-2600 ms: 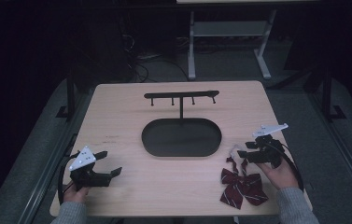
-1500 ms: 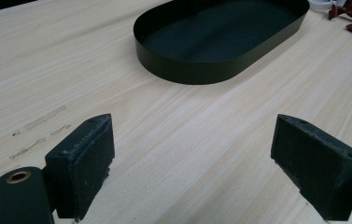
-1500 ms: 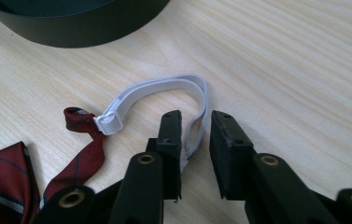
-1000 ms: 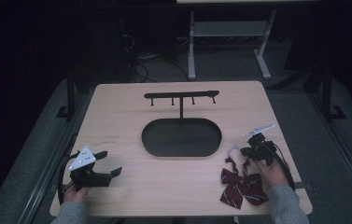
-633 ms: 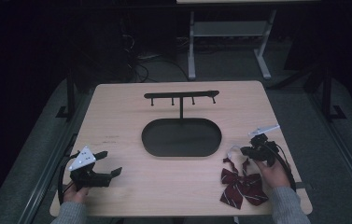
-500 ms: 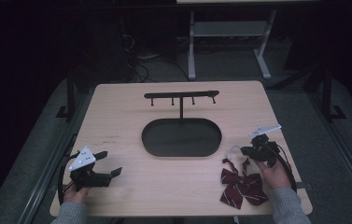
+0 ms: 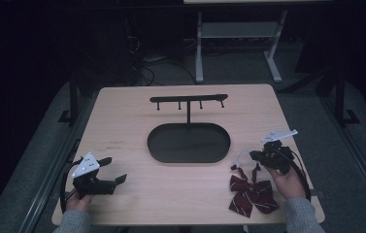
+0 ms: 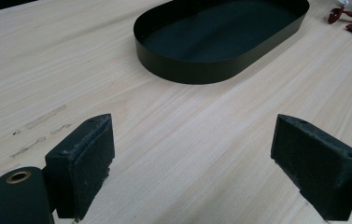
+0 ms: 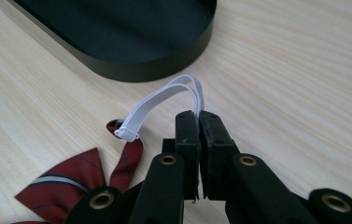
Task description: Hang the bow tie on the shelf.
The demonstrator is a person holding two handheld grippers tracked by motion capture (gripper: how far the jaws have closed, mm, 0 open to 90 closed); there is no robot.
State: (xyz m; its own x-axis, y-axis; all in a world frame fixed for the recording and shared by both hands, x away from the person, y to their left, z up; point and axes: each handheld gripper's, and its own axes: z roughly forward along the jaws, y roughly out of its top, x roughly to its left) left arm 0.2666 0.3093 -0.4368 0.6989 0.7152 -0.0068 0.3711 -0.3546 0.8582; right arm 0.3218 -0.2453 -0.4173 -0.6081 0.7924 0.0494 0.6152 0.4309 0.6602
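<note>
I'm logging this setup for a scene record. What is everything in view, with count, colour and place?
Table: one, light wood, centre of the high view.
Stand: one, black, a bar with small pegs on a post, far middle of the table.
Tray: one, black, oval, at the stand's foot.
Bow tie: one, dark red with pale stripes, near right of the table.
Elastic loop: one, white, joined to the bow tie, pinched in the right gripper.
Left gripper: one, black, jaws wide apart, near left.
Right gripper: one, black, shut on the elastic loop.
</note>
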